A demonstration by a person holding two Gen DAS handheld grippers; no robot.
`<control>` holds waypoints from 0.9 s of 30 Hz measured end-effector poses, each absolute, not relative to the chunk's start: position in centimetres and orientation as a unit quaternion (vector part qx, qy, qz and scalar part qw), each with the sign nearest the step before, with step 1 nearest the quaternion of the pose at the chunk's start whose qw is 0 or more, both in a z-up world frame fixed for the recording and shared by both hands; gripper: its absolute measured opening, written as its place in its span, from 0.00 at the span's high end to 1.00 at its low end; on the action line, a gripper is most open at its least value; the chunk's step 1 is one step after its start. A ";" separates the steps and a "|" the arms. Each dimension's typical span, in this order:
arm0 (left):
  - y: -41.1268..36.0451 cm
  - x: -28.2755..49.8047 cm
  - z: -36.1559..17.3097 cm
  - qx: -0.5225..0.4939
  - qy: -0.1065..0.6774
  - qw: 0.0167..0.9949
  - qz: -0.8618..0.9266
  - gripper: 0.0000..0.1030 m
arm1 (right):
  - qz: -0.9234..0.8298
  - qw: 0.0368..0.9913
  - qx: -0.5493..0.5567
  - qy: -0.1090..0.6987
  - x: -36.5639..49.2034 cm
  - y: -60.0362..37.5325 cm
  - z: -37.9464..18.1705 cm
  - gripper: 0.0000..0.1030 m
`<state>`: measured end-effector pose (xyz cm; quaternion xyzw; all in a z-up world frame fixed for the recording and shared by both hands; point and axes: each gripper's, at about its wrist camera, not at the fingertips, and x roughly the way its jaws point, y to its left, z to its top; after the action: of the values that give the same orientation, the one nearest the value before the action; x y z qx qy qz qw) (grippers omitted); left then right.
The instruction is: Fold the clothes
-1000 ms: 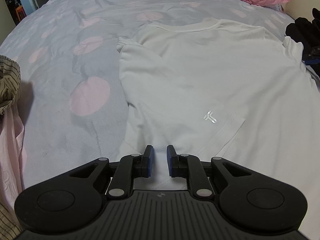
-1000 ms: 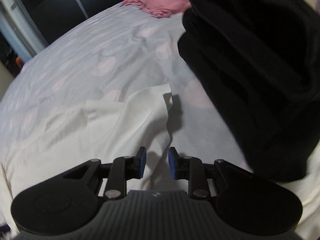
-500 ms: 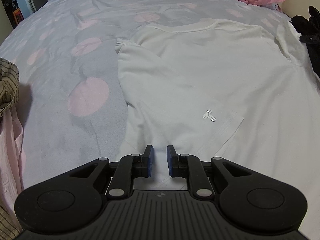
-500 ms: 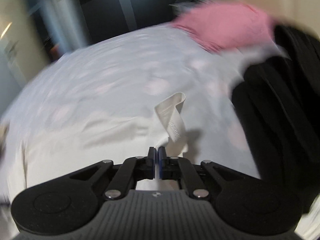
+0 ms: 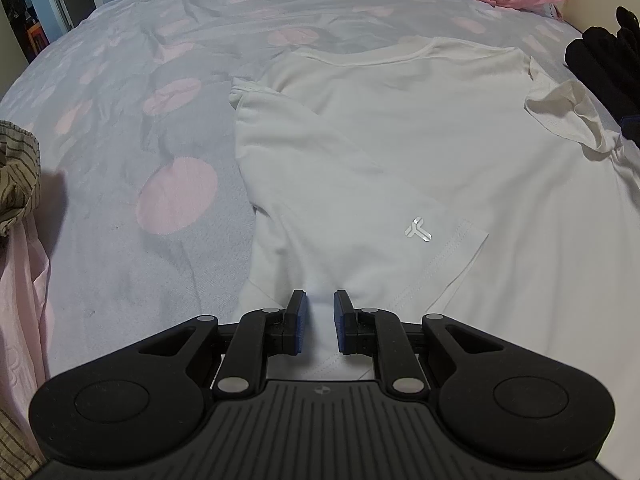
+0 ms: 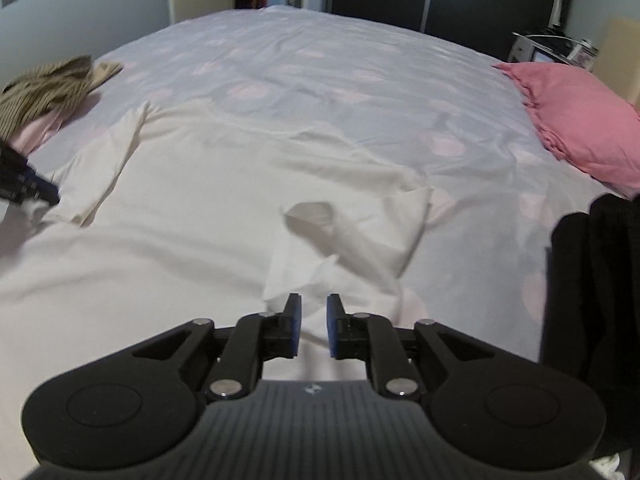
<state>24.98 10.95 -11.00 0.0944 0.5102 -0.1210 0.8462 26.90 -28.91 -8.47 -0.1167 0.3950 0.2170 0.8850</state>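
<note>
A white T-shirt (image 5: 400,152) lies spread on the bed, its left sleeve (image 5: 360,240) folded inward with a small silver logo on it. My left gripper (image 5: 318,312) is open, low over the shirt beside that sleeve. In the right wrist view the shirt (image 6: 180,200) fills the middle and its other sleeve (image 6: 360,232) lies crumpled and flipped inward onto the body; it also shows in the left wrist view (image 5: 572,116). My right gripper (image 6: 312,316) is open just behind this sleeve, holding nothing.
The bed sheet (image 5: 160,80) is grey with pink dots. A pink pillow (image 6: 580,120) lies at the far right. Black folded clothes (image 6: 592,280) sit at the right. A striped brown garment (image 6: 44,84) over pink cloth lies at the left; it shows too in the left wrist view (image 5: 16,176).
My right gripper shut on the right sleeve, carried it inward over the shirt, then opened and let it drop. The left gripper stayed almost still and open.
</note>
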 end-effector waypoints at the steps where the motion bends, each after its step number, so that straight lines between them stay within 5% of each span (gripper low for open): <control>1: 11.0 25.0 -11.0 0.094 0.510 0.846 -0.121 0.87 | 0.214 0.887 -0.107 0.396 27.1 -29.2 -8.4 0.84; 5: 11.0 25.0 -11.0 0.095 0.511 0.846 -0.121 0.87 | 0.188 0.892 -0.065 0.406 28.1 -29.6 -8.1 0.84; 9: 11.0 25.0 -11.0 0.095 0.511 0.846 -0.121 0.87 | 0.167 0.892 -0.034 0.418 29.3 -28.2 -8.5 0.60; 11: 11.0 25.0 -11.0 0.095 0.512 0.845 -0.121 0.87 | 0.152 0.889 -0.032 0.430 30.1 -27.2 -8.9 0.60; 14: 11.0 25.1 -11.0 0.095 0.513 0.844 -0.122 0.87 | 0.126 0.884 -0.034 0.450 31.0 -26.4 -9.9 0.67; 16: 11.0 25.0 -11.0 0.096 0.513 0.844 -0.122 0.87 | 0.114 0.876 -0.032 0.468 31.4 -26.4 -10.6 0.96; 27: 11.0 25.0 -11.1 0.099 0.510 0.845 -0.125 0.87 | 0.138 0.858 -0.054 0.491 27.8 -27.8 -8.6 0.97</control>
<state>25.00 11.01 -11.13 0.0988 0.5105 -0.1250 0.8450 27.82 -27.80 -8.56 -0.0543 0.4915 0.1381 0.8582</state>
